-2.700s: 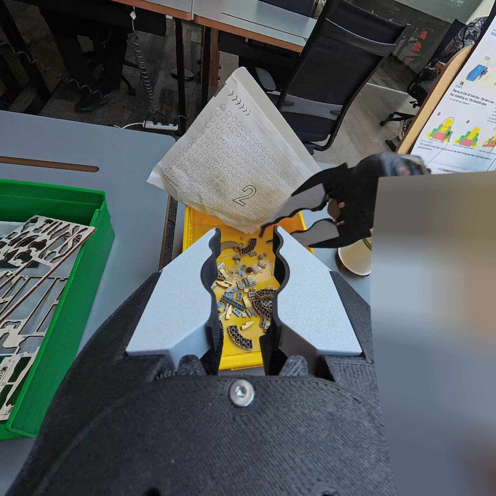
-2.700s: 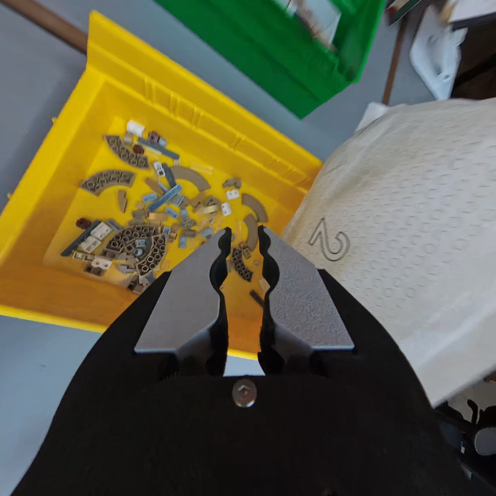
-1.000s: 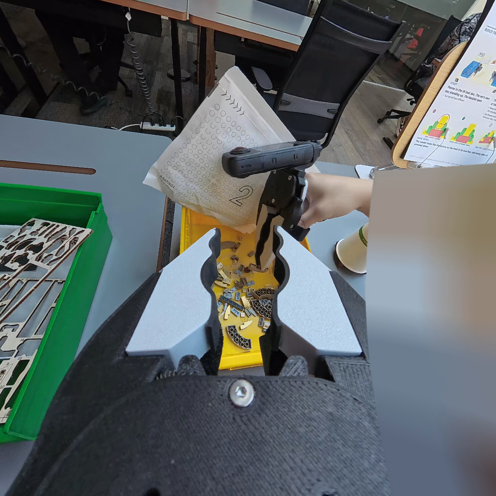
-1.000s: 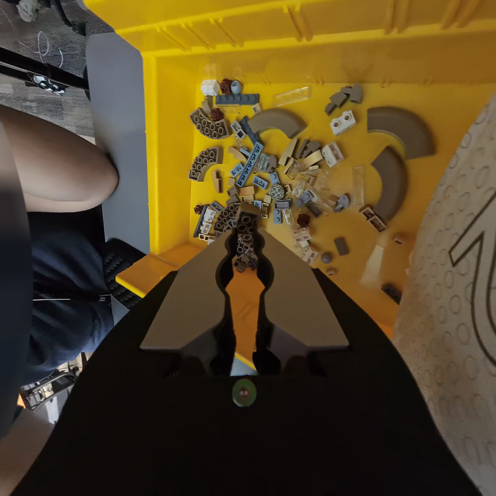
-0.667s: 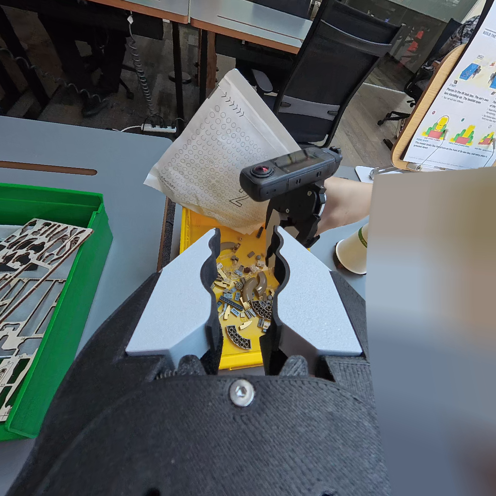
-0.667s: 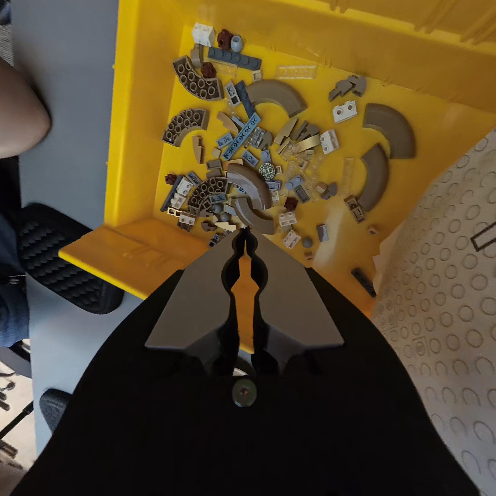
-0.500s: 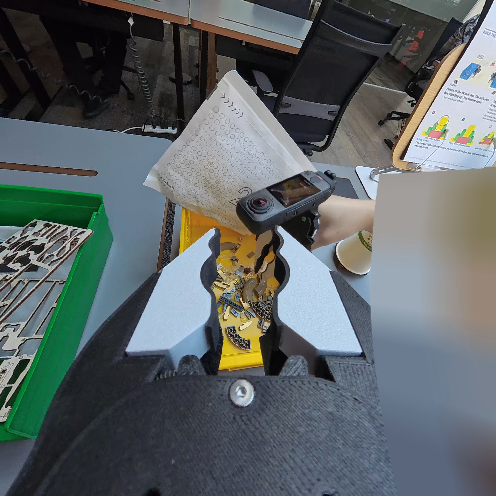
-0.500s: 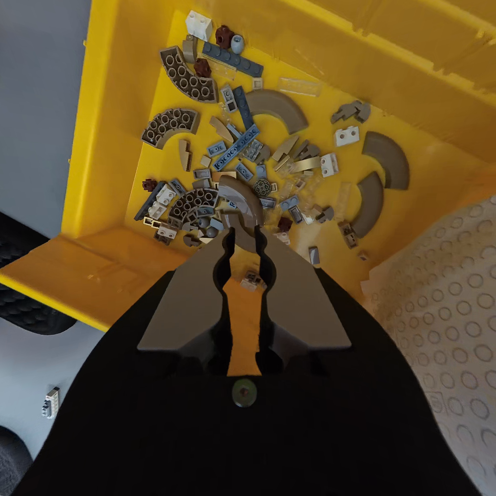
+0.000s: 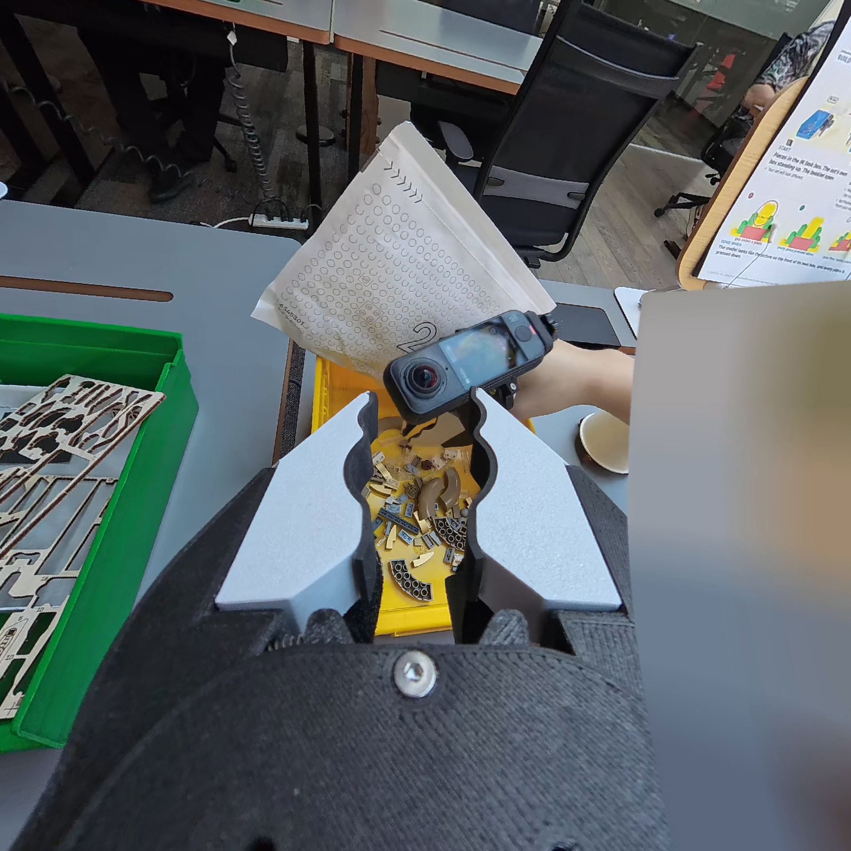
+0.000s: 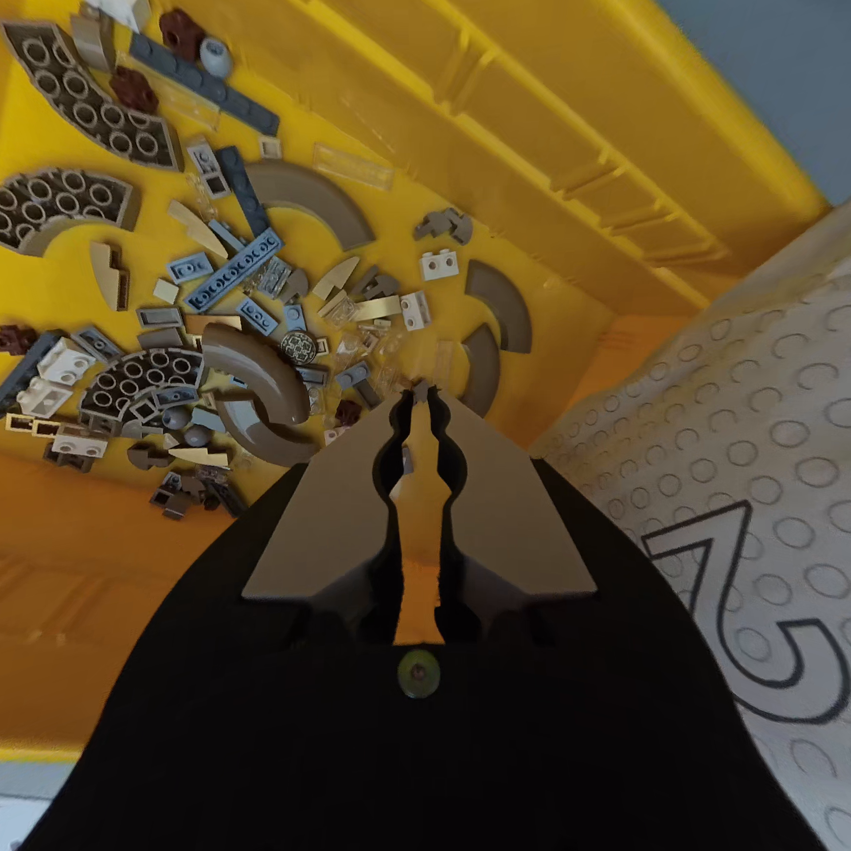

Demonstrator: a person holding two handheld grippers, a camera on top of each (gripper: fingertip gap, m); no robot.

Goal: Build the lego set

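A yellow tray holds a loose pile of small lego pieces, grey, tan, white and clear. Two curved tan pieces lie on the pile. My left gripper is open and empty, held above the tray's near edge. My right gripper reaches down into the tray near the bag, its tips shut on a small grey piece. In the left wrist view only the right gripper's camera shows; its fingers are hidden.
A white paper bag leans over the tray's far end. A green bin with wooden cut-out sheets stands at the left. A paper cup, a person's arm and an instruction board are at the right. The gap from one gripper's tips to the other's is roughly 25 cm.
My right gripper let go a curved tan piece onto the pile, opened, moved toward the bag side and closed on a small grey piece. My left gripper has stayed put.
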